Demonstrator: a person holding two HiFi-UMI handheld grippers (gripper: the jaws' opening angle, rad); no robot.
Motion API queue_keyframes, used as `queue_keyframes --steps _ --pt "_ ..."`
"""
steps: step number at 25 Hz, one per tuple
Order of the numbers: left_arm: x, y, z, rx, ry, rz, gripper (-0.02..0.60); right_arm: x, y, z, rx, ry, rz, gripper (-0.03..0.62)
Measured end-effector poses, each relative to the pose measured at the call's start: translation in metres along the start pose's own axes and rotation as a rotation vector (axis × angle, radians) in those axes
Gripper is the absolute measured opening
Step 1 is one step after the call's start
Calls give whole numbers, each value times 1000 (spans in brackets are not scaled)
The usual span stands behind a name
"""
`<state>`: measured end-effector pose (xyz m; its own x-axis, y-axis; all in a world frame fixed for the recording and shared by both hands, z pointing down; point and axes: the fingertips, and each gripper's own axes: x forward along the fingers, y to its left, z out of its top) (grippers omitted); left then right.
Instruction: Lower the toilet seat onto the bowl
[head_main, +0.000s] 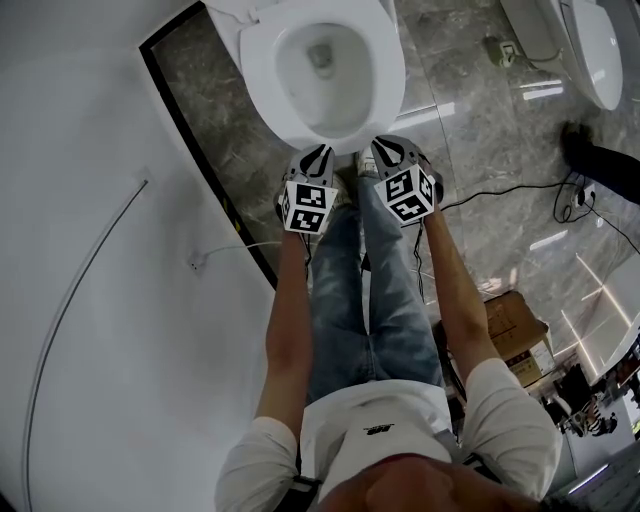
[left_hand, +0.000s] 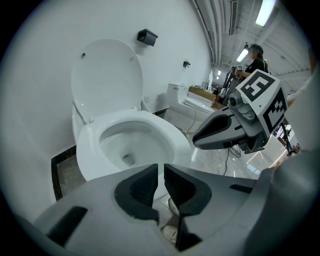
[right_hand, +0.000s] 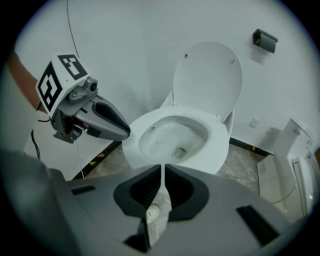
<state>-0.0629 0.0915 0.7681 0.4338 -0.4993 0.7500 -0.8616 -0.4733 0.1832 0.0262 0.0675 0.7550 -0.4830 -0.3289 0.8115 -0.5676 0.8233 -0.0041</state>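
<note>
The white toilet seat (head_main: 262, 70) lies flat on the bowl (head_main: 322, 62), and the lid (left_hand: 107, 80) stands upright against the wall. In the right gripper view the seat (right_hand: 216, 145) rings the bowl below the raised lid (right_hand: 210, 75). My left gripper (head_main: 318, 153) and right gripper (head_main: 386, 148) hover side by side just before the bowl's front rim, clear of it. The left gripper (left_hand: 161, 168) is shut with nothing between its pads. The right gripper (right_hand: 163, 169) is also shut and empty. Each shows in the other's view: right gripper (left_hand: 201, 138), left gripper (right_hand: 124, 132).
A second toilet (head_main: 590, 45) stands at the top right. Black cables (head_main: 520, 186) cross the glossy marble floor. A cardboard box (head_main: 515, 325) sits at the right by my legs. A white wall fills the left, with a black-edged dark floor strip (head_main: 205, 120) beside the bowl.
</note>
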Motion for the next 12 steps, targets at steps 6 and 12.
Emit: queue_keyframes --steps 6,12 --pt "-21 5 36 9 -86 28 52 -26 -12 38 -14 -94 -43 41" --pt "-49 17 86 39 -197 64 41 -55 -26 81 -4 -213 -86 34"
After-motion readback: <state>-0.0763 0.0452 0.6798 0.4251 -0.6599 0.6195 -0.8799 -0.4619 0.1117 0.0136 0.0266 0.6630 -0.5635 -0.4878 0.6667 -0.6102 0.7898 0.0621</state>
